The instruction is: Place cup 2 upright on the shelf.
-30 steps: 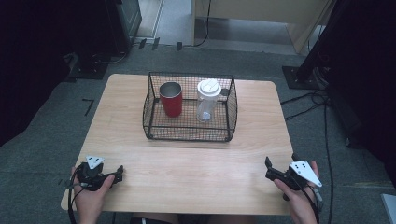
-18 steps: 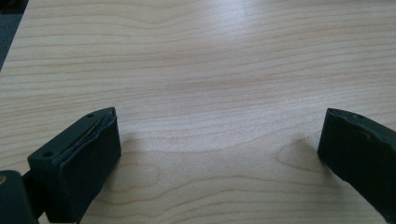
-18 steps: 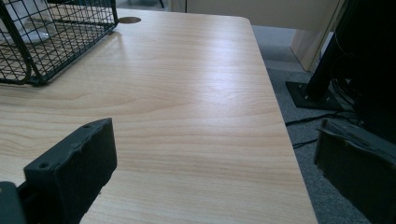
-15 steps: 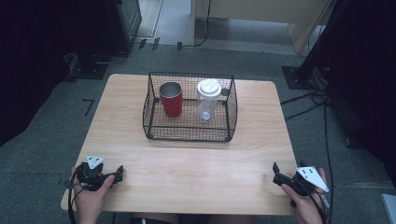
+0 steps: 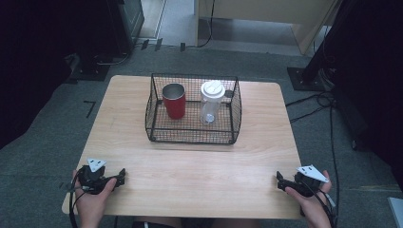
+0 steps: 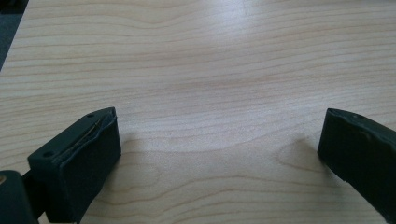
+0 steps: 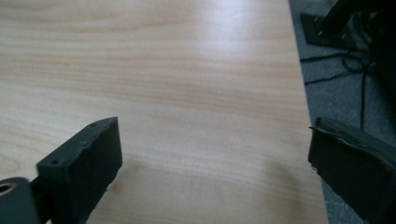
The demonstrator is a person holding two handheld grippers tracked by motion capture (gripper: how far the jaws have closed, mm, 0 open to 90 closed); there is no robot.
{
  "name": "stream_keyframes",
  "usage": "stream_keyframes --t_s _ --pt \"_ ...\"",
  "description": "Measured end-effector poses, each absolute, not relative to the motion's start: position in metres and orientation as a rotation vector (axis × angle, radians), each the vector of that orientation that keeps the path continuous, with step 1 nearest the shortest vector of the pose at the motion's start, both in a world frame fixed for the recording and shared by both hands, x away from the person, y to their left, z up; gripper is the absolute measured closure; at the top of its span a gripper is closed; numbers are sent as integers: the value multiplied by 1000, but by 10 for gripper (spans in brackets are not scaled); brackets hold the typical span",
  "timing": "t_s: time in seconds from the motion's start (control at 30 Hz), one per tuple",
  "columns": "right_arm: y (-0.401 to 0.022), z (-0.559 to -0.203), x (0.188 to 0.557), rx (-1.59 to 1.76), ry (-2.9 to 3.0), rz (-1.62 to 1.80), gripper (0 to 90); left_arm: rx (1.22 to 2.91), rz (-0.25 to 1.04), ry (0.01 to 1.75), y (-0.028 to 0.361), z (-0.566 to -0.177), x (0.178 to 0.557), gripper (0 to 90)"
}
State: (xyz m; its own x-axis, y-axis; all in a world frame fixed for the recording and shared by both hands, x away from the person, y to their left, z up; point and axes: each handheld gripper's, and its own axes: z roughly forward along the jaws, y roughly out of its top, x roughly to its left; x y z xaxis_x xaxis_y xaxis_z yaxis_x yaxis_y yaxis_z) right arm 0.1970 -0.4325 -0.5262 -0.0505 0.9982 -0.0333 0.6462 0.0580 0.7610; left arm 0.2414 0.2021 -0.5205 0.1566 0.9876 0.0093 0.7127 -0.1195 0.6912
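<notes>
Wire basket (image 5: 157, 128) is sitting mid-surface with the red cup (image 5: 174, 100) and lidded bottle (image 5: 211, 102) inside; we're resting the left gripper (image 5: 119, 176) and right gripper (image 5: 280, 182) at the near corners, fingers wide and empty, the right's just closing a bit, so nothing's started yet.

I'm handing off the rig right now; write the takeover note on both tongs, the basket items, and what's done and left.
Left tongs: open, empty, resting at the table's near left corner.
Right tongs: open, empty, near right corner; jaws have just been closing a little, nothing between them.
Red cup and clear white-lidded bottle stand upright, side by side, in the wire basket, mid-table.
Done: nothing visibly moved.
Left: probably reach in for the cup or bottle.
</notes>
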Motion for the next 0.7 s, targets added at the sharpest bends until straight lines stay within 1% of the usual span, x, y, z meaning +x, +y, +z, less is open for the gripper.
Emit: stream_keyframes --t_s 0.33,0.7 --pt "-437 -528 200 1709 1803 807 58 1895 657 1612 202 -521 241 1" --pt "-436 -528 199 1701 1809 809 63 1895 657 1613 202 -520 242 1"
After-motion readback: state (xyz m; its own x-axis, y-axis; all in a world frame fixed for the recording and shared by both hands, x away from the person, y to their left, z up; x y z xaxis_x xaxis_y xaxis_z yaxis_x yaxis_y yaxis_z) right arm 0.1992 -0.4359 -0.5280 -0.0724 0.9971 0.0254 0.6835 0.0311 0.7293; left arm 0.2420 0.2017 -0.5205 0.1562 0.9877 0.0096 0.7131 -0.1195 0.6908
